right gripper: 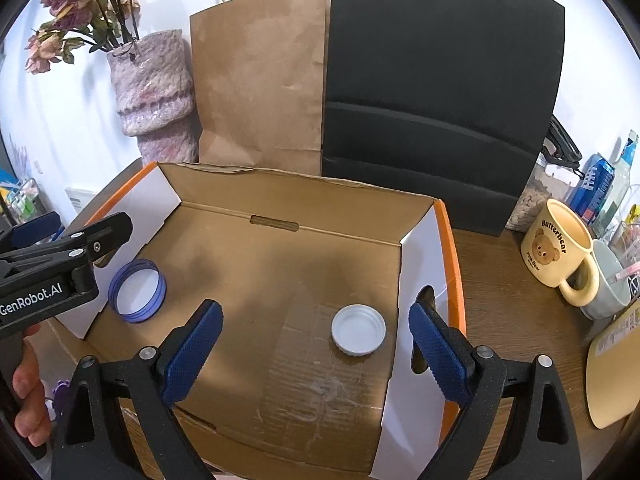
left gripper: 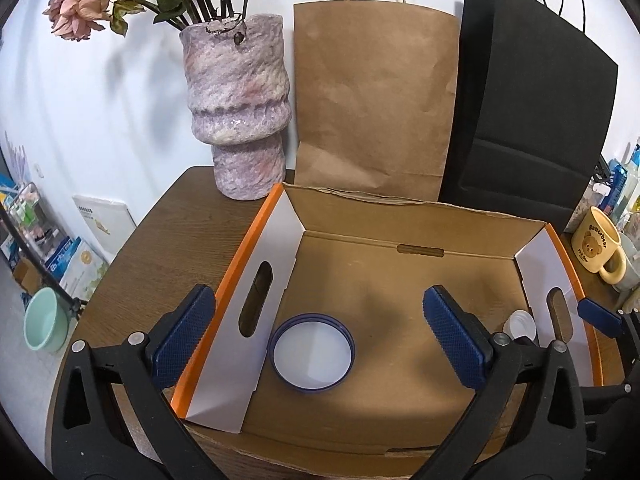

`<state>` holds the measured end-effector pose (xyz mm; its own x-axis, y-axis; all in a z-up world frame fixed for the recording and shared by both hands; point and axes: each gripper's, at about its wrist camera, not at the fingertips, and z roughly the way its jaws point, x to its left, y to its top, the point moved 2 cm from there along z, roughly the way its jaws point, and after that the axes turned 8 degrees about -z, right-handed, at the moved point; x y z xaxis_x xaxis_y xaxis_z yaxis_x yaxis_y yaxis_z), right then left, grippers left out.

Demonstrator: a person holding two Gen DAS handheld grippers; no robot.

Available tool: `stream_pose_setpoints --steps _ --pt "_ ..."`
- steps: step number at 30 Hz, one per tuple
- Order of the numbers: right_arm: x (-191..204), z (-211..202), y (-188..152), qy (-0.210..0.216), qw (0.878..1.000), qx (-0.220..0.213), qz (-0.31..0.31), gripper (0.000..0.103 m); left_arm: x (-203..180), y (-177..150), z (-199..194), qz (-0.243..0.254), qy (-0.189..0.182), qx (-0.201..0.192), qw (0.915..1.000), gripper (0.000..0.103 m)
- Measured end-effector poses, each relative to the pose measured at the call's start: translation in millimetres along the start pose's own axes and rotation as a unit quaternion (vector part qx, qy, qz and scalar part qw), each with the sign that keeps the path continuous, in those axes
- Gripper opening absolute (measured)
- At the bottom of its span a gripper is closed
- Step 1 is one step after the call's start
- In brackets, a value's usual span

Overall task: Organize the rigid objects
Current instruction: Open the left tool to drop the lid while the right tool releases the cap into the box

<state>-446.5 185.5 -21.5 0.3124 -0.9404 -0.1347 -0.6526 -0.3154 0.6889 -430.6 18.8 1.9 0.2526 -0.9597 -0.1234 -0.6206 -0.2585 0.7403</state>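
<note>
Your blue-rimmed lid [left gripper: 311,352] lay open side up on the floor of the cardboard box [left gripper: 400,360], close to its left wall, and the white cap [right gripper: 358,330] lay the same way near its right wall. Your left tongs [left gripper: 318,334] and right tongs [right gripper: 316,354] both hung released above the box, gripping nothing. The box sat on the wooden counter [left gripper: 160,248], with a vase [left gripper: 240,108] and paper bags [left gripper: 376,96] at the back edge.

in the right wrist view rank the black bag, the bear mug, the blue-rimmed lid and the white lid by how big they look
1. black bag
2. bear mug
3. blue-rimmed lid and white lid: alike in apparent size, unranked.
</note>
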Motion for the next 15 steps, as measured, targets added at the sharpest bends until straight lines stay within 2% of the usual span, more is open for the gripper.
stream_pose_setpoints --steps 15 --pt "-5.3 -23.7 -4.9 0.002 1.0 -0.022 0.006 0.097 6.7 -3.6 -25.0 -0.004 -0.002 -0.023 0.9997 0.103"
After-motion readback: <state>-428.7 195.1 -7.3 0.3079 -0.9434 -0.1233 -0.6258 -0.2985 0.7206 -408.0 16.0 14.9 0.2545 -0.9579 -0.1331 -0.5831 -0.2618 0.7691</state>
